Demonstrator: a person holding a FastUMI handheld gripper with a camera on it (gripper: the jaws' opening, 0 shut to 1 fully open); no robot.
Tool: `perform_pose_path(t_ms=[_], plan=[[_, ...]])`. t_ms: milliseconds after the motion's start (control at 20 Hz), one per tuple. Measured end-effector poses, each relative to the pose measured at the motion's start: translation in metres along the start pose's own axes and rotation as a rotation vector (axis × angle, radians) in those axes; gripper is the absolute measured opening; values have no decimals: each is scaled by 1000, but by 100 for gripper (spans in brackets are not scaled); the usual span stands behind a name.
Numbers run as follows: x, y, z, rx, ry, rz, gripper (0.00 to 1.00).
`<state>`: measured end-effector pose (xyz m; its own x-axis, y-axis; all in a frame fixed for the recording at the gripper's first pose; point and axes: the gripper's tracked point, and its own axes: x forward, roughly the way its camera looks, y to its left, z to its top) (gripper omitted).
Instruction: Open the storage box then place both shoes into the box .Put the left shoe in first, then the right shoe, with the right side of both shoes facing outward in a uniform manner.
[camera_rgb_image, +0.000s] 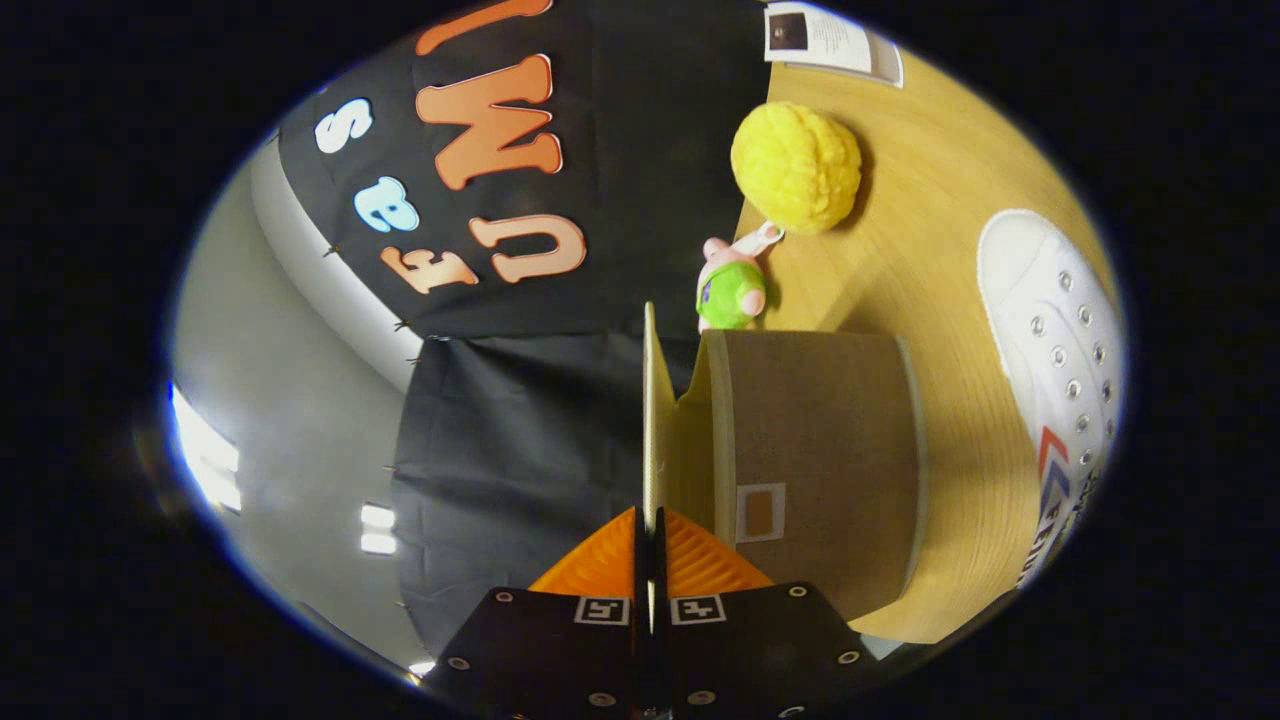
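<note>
While the camera is rolled on its side, everything reads sideways:

Fingers: the gripper (648, 575) has its fingers pressed together on the thin edge of the lid (651, 400), holding it.

Lid: a pale, flat panel seen edge-on, running straight ahead from the fingertips, swung clear of the box's body.

Storage box (815, 450): brown, fabric-looking, with pale trim along its edges and a small framed label window on its front (blank, as far as I can tell); it sits on the wooden surface (930, 300), just ahead of the fingers.

Shoe (1060, 360): a white lace-less sneaker with metal eyelets, red-and-blue stripes and dark lettering too bent to read; it lies beyond the box, apart from it, its long axis roughly along the box's side.

Beyond the box: a yellow plush ball (797, 167) and a small pink-and-green toy (732, 290).
</note>
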<state>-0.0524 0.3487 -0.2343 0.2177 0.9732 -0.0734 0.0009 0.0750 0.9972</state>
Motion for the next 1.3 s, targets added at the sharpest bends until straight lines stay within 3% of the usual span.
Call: perform_pose_path(t_ms=[450, 750, 1050, 1150, 1250, 1300], plan=[[39, 108, -23, -197, -69, -87, 2], [106, 158, -53, -304, -114, -183, 2], [179, 166, -93, -433, -75, -282, 3], [201, 167, -110, -512, -32, -290, 8], [218, 169, -131, -568, 10, -279, 22], [225, 167, -135, -585, 18, -285, 36]])
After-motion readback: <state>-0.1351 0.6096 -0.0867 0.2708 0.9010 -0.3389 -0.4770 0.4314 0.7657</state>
